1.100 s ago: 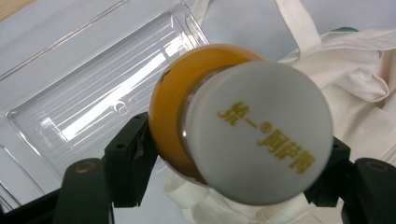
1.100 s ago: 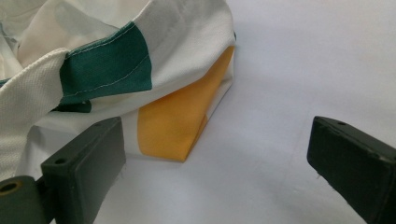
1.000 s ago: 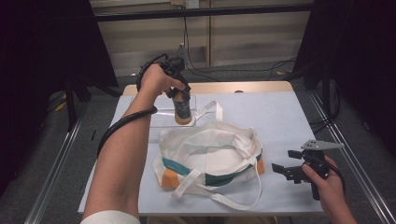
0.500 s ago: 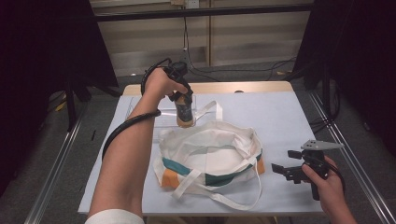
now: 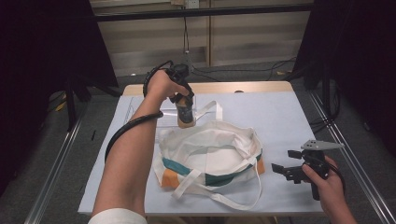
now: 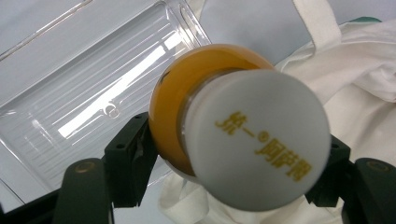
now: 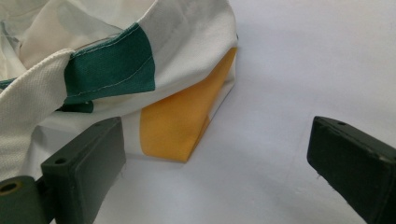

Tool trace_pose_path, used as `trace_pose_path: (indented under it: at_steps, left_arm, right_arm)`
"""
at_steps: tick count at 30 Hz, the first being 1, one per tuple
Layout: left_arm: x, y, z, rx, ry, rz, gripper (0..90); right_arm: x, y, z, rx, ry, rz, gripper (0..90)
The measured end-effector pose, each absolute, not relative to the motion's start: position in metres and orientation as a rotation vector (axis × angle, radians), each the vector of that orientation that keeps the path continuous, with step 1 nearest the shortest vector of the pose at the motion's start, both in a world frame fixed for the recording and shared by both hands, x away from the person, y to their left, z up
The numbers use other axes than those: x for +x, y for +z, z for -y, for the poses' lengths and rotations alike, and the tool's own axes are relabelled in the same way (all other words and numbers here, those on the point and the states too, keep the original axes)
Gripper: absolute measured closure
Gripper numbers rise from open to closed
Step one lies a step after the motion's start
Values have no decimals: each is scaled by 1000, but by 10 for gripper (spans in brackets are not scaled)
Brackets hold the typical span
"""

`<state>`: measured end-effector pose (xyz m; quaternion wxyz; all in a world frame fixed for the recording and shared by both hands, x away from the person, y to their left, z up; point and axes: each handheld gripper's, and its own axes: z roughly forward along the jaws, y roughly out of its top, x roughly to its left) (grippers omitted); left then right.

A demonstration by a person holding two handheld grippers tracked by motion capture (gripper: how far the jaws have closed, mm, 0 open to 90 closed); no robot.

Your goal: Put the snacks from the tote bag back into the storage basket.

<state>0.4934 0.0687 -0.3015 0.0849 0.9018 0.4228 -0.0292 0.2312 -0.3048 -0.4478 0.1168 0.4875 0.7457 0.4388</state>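
Observation:
My left gripper is shut on a bottle with a white cap and orange contents, held above the far rim of a white tote bag with green and orange patches. In the left gripper view the black jaws press both sides of the bottle. My right gripper stands open near the table's front right, just right of the bag. In its own view the bag's orange corner lies between and beyond the open jaws.
A clear plastic tray lies on the white table at the back, behind the bag. The bag's straps trail toward the front edge. Metal rails run along both sides of the table.
My left gripper has lifted the bottle off the tray area and carried it slightly toward the bag. The right gripper has stayed put.

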Motion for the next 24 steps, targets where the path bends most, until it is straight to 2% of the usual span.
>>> trace_pose_path:
  at_steps: [24]
  left_arm:
    - [493,-317,-68,2703,-100,-1277,301]
  right_arm:
    - [231,-448,304,1424,1283,-2187,39]
